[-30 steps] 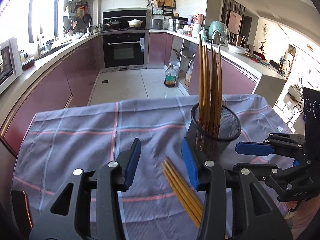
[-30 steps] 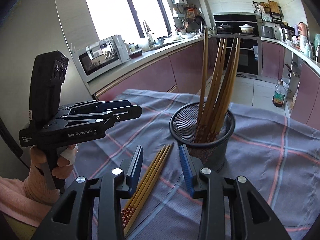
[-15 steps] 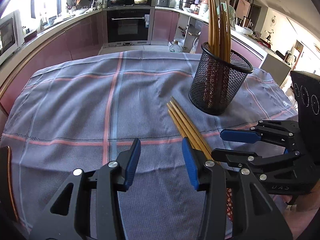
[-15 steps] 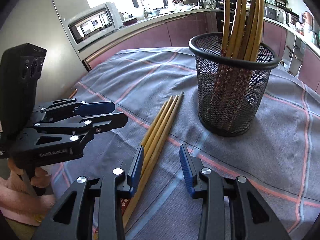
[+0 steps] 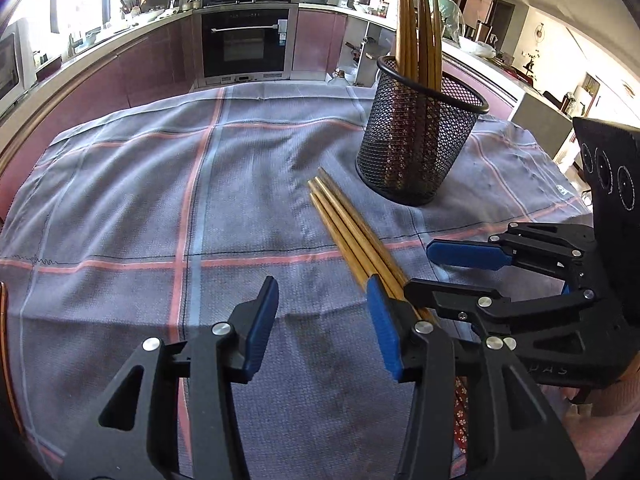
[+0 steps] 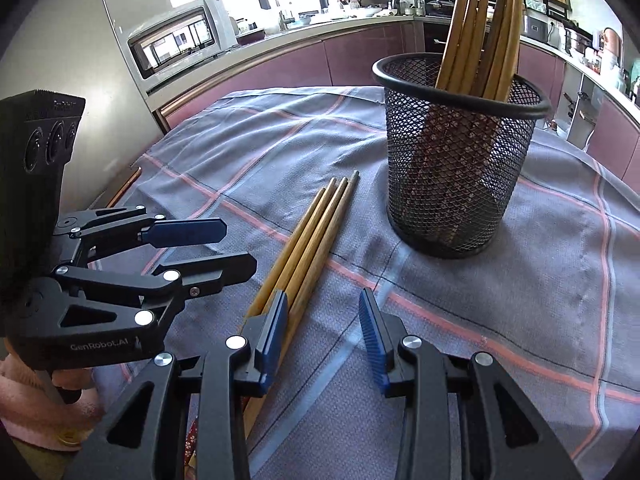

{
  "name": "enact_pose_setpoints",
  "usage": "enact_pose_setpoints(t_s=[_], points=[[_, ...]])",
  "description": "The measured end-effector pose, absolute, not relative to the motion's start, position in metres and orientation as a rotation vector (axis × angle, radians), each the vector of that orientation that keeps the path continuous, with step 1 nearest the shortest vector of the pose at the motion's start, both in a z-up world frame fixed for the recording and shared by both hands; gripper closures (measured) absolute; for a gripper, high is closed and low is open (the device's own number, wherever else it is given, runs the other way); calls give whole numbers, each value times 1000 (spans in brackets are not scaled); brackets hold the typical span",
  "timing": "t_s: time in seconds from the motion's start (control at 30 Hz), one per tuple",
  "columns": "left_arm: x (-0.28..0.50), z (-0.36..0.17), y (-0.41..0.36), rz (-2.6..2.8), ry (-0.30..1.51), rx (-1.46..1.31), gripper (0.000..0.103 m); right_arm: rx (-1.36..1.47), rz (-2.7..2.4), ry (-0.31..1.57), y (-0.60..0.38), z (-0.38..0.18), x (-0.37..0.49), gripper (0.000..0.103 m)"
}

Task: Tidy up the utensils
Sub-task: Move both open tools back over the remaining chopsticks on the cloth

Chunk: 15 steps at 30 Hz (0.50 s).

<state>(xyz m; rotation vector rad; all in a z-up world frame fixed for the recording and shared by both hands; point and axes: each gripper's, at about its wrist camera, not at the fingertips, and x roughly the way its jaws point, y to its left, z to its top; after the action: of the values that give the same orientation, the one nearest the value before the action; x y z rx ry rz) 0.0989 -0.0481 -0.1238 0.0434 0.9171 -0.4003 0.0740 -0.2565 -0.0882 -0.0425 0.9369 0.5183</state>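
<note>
A bundle of loose chopsticks lies flat on the cloth, side by side and touching, tips pointing toward the far side and ending just short of the base of the cup. Four sticks seem to make up the bundle in the right wrist view, though their near ends pass under the gripper fingers there and the count is not certain. The cup is black wire mesh, stands upright on the cloth to the far right of the bundle, and holds more chopsticks standing on end, leaning against its rim and rising well above it. The left gripper hovers low over the cloth with its jaws wide apart and nothing between them; its right finger sits over the near part of the bundle, with the sticks passing on its right. The right gripper is likewise spread wide and holds nothing; its left finger lies over the bundle, so the sticks run along the left edge of its gap. The two grippers sit near each other on either side of the bundle. The checked grey cloth with pink lines covers the table, and kitchen counters and an oven stand far behind it.
</note>
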Motion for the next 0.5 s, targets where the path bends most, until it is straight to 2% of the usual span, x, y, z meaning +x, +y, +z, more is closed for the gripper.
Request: enact_pose_setpoints(t_s=[0.5], points=[[101,-133,-55,-415,939,49,55,-54,508,939,-263,-87,74,68]])
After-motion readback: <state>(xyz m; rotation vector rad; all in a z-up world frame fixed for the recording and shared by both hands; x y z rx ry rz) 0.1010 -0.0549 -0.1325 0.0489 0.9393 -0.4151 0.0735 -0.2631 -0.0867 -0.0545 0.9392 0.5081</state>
